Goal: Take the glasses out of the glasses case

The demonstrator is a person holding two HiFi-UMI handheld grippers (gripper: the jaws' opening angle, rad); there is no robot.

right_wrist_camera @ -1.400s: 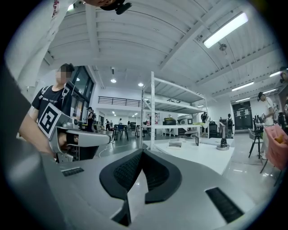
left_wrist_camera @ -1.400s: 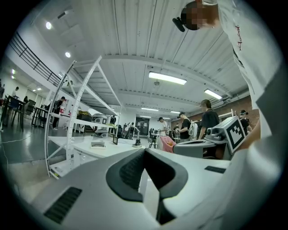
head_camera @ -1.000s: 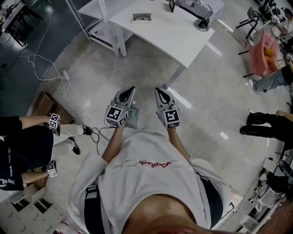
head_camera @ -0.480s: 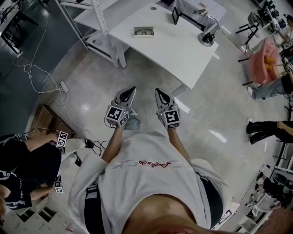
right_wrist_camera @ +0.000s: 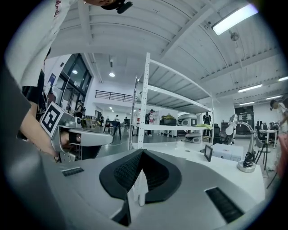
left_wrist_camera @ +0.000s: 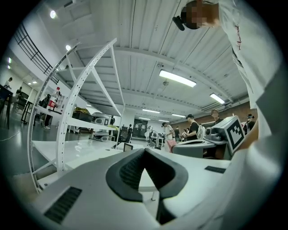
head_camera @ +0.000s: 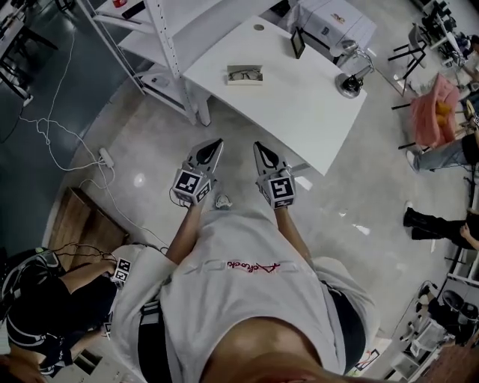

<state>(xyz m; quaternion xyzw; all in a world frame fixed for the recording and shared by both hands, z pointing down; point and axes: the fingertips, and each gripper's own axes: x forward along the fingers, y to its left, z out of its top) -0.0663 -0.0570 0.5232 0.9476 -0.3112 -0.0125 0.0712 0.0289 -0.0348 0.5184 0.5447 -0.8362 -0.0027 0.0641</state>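
Note:
An open glasses case [head_camera: 245, 74] with dark glasses lying in it sits near the left end of a white table [head_camera: 299, 97]. My left gripper [head_camera: 217, 142] and right gripper [head_camera: 257, 146] hang side by side over the floor, short of the table's near edge, pointing toward it. Both are shut with nothing between the jaws. In the left gripper view the left gripper's [left_wrist_camera: 144, 152] dark pads meet at the tip. The right gripper's [right_wrist_camera: 141, 152] pads meet the same way in its own view. The case does not show in either gripper view.
A desk lamp [head_camera: 350, 84], a small black screen [head_camera: 299, 42] and a white box [head_camera: 333, 22] stand at the table's far right. A white shelf rack [head_camera: 161, 30] stands to the left. Cables and a power strip [head_camera: 105, 157] lie on the floor; a seated person [head_camera: 45, 299] is at lower left.
The table and case have slid down the head view, closer to me. Both grippers keep their pose, shut. The seated person at left has dropped toward the picture's bottom corner.

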